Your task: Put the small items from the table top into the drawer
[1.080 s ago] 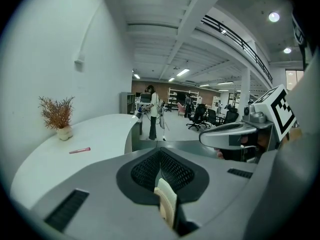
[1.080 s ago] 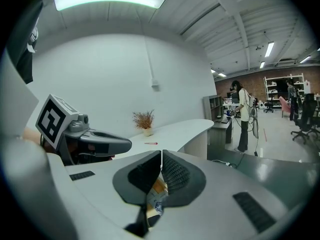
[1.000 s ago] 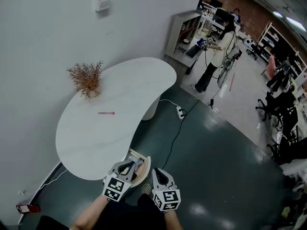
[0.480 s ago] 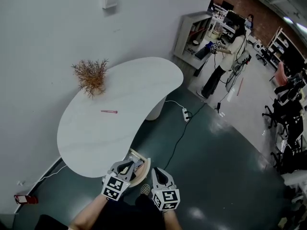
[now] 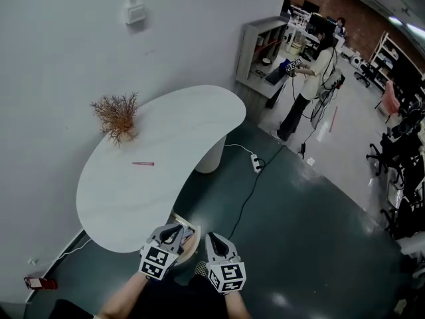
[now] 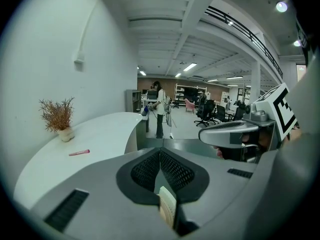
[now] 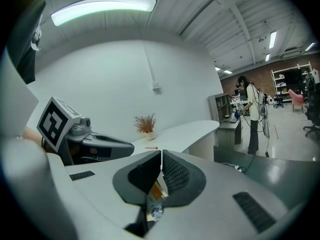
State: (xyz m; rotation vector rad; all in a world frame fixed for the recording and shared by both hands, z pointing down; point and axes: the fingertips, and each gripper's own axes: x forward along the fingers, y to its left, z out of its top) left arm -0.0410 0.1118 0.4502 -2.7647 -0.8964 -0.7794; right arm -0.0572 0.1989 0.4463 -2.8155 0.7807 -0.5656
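A thin pink pen [image 5: 143,163] lies on the white curved table [image 5: 133,198], near a dried plant in a small pot [image 5: 118,115]. An open drawer [image 5: 188,234] sticks out from under the table's near end, with small items inside [image 7: 156,204]. My left gripper [image 5: 174,232] hovers shut over the drawer, nothing between its jaws [image 6: 160,151]. Just right of the drawer front, my right gripper [image 5: 211,240] is shut and empty too [image 7: 161,156]. The pen [image 6: 79,152] [image 7: 151,147] shows far ahead in both gripper views.
A power strip with a cable [image 5: 255,165] lies on the dark green floor right of the table. A person [image 5: 307,85] stands at a shelf unit [image 5: 262,48] further back. A red object [image 5: 40,283] lies by the wall at lower left.
Both grippers have edged a little toward the table, side by side, still shut. The drawer seems to stick out slightly less. The pen has not moved.
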